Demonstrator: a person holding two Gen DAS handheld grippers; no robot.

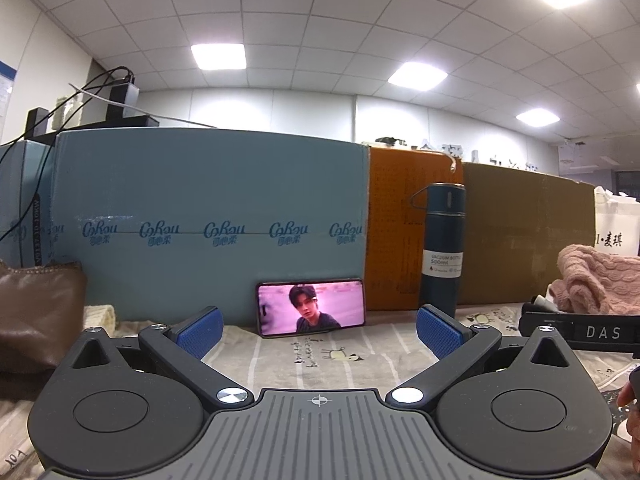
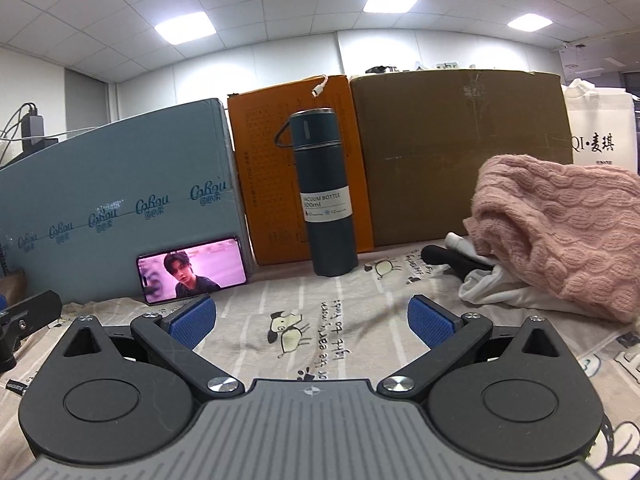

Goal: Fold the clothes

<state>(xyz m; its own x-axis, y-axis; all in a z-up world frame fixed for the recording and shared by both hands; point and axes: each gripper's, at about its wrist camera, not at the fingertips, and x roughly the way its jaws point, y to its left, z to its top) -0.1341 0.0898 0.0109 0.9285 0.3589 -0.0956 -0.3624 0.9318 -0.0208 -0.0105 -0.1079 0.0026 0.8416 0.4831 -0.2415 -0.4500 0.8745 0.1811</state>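
Left tongs [image 1: 318,332]: blue ribbed pads spread wide apart, nothing between them, poised just above the printed cloth; no contact with any item visible.

Right tongs [image 2: 312,320]: blue ribbed pads likewise spread wide, holding nothing, over the same cloth.

Worktop covering: pale striped cloth with cartoon dog prints and lettering [image 2: 332,320], spread across the worktop.

Pink cable-knit sweater [image 2: 560,232]: crumpled heap at the right side of the worktop, lying on top of a white garment [image 2: 492,288]; both well apart from either pair of tongs. A black cylindrical object [image 2: 448,258] lies just beside the heap, touching the white garment.

Dark teal steel vacuum bottle with white label [image 2: 324,196]: upright near the back edge of the worktop, in front of an orange cardboard box [image 2: 264,184].

Black smartphone with lit pink screen [image 2: 192,270]: on its long side, leaning against a blue-grey printed carton [image 2: 120,184] at the back edge.

Brown cardboard box [image 2: 460,152]: at the back edge, right of the orange box.

White tote bag with black characters [image 2: 600,128]: at the far right, behind the sweater.

Brown leather bag [image 1: 40,312]: at the left edge of the worktop.
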